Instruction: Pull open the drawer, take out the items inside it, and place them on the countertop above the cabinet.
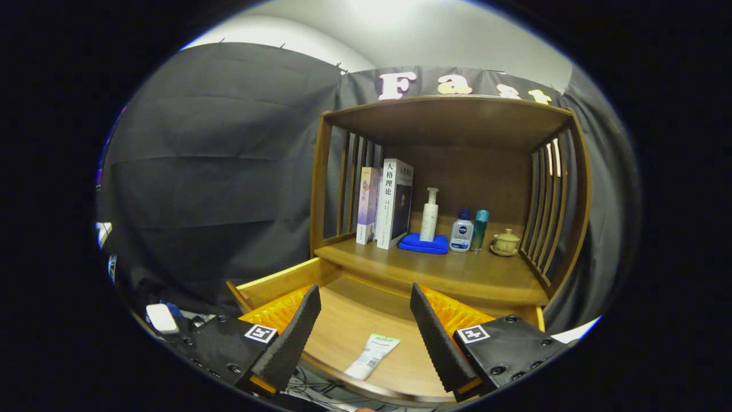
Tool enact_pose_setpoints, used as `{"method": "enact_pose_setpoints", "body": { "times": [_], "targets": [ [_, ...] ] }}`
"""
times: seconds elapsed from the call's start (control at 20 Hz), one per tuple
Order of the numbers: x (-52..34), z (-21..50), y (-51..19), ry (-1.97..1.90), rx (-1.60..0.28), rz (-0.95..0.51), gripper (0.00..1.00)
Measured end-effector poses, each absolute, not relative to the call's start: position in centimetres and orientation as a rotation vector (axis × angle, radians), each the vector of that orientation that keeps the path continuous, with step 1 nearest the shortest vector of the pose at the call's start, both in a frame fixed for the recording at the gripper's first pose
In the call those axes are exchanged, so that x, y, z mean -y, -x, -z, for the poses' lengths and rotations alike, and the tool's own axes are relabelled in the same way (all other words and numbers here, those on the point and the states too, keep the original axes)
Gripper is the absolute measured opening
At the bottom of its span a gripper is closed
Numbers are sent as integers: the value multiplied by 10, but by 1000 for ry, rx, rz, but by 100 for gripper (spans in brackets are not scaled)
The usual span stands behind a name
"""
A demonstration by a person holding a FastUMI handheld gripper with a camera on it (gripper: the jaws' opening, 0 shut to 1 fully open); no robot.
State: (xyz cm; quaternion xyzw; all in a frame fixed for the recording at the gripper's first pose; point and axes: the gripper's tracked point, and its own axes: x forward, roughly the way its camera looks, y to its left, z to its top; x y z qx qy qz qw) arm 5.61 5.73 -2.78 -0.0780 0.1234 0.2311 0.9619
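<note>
Between the wide-spread fingers of the gripper [365,320], which holds nothing, a small tube [372,356] lies flat on the floor of the open drawer [286,279], near its front edge. It looks light, soft and probably a little slick, though fisheye blur hides detail. Its long axis runs from the drawer front back toward the desk [457,274], tilted slightly right. Pinch it across the middle.

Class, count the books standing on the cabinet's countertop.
2, upright and side by side at the countertop's left end: a thin book outermost, a thicker book beside it. The open gripper hovers over the drawer.
</note>
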Motion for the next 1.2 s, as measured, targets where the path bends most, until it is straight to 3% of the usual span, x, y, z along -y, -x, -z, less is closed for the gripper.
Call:
{"method": "enact_pose_setpoints", "body": {
  "times": [0.25, 0.55, 1.2],
  "targets": [
    [-58, 25, -104, 196, -336, -539, 98],
    [-61, 67, -127, 293, -564, -644, 98],
    [-56, 184, -98, 518, -1004, -756, 98]
  ]
}}
